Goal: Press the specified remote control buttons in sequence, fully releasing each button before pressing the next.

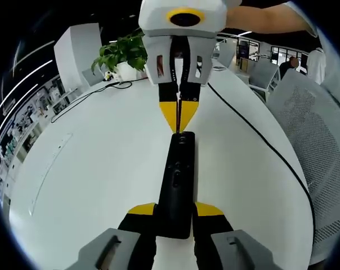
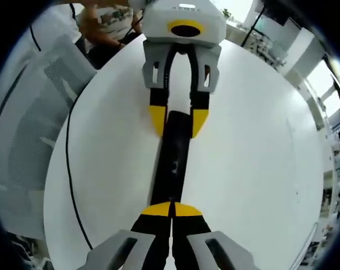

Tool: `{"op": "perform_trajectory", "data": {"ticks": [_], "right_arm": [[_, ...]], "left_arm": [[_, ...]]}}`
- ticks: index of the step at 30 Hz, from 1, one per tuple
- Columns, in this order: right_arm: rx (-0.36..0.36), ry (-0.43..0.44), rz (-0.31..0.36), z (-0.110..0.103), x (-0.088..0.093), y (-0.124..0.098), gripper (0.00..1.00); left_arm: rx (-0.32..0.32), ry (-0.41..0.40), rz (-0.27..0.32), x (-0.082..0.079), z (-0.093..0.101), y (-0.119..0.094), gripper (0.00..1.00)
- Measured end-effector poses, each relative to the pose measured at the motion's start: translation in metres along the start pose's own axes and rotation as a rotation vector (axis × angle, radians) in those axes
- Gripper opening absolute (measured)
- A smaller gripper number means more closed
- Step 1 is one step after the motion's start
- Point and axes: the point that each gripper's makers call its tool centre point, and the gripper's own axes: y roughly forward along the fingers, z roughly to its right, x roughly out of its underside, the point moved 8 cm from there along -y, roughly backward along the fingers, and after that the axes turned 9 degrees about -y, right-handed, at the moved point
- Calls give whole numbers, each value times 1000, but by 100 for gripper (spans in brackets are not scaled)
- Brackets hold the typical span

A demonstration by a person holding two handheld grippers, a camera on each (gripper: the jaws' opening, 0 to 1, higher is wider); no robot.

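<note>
White round table (image 1: pixel 91 169) carries everything, w/ an open office behind.

Left gripper view, near to far: left tongs (image 1: pixel 175 211) sit at the bottom, yellow tips on either side of the near end of a black remote control (image 1: pixel 178 180), clamped on it. Remote lies flat on the table and runs straight ahead from between the jaws. At its far end the right tongs (image 1: pixel 178 115) come in from opposite, yellow tips pressed together w/ no gap, touching the remote's far tip. A black cable (image 1: pixel 260 140) curves over the table to the right of the remote. Beyond the right tongs, to their left, a potted plant (image 1: pixel 122 53) stands at the far table edge. A grey mesh chair (image 1: pixel 316 146) sits off to the right.

Right gripper view, near to far: right tongs (image 2: pixel 171 209) at the bottom, tips shut against each other, resting at the remote's (image 2: pixel 173 154) near end. Further out, left tongs (image 2: pixel 178 121) grip the far end from both sides. Cable (image 2: pixel 68 163) runs to the left; a person's arm (image 2: pixel 102 14) shows beyond the table's far edge.
</note>
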Motion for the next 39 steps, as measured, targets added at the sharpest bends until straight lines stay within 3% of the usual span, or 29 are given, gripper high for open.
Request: {"op": "perform_trajectory", "data": {"ticks": [39], "right_arm": [[-21, -2, -3, -1, 2, 12, 0]], "left_arm": [[0, 4, 3, 2, -1, 0, 23]]}}
